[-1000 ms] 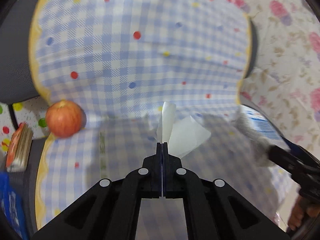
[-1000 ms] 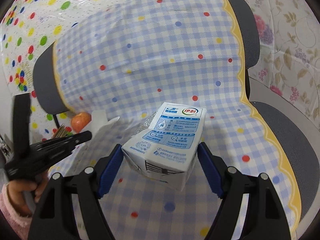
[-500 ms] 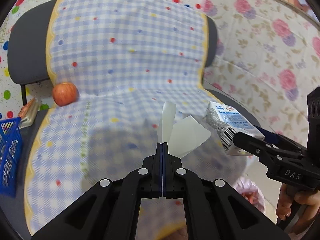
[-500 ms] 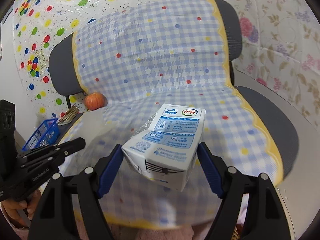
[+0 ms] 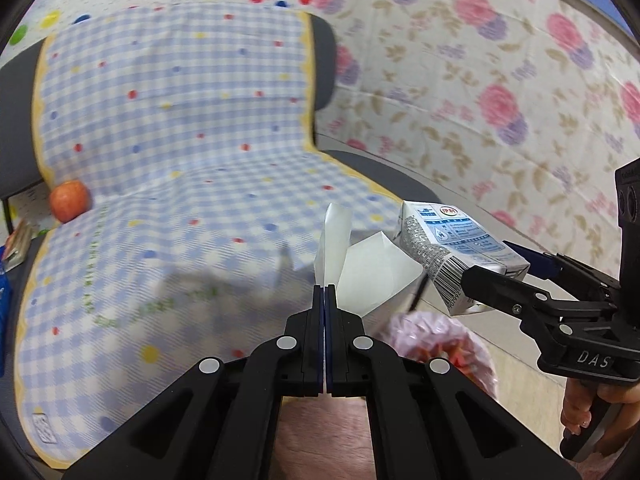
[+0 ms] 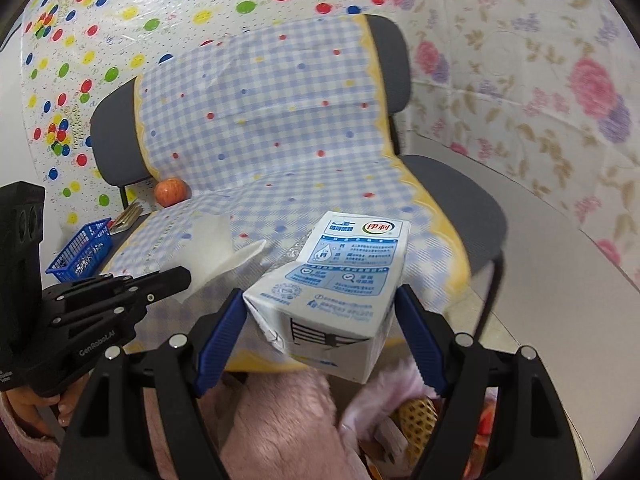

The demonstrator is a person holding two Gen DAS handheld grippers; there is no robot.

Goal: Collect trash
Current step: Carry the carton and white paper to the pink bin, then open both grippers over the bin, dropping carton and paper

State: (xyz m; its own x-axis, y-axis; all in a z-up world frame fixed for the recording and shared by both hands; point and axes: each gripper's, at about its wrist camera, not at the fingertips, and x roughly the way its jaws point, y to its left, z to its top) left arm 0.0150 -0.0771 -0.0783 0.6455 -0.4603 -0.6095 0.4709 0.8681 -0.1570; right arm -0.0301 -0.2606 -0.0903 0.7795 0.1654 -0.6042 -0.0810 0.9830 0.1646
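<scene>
Both claws loaded, held off the chair's front edge.

Left claw (image 5: 325,288) was clenched tight on a white paper scrap (image 5: 360,276), which stuck up past its tips; right claw (image 6: 320,312) gripped a crumpled milk carton (image 6: 336,280) btwn blue pads (image 6: 218,344), just beside the paper. Chair (image 6: 452,184) w/ checked cover (image 6: 260,120) sat behind; apple (image 6: 171,192) at seat's back-left corner, blue basket (image 6: 82,248) further left.
</scene>
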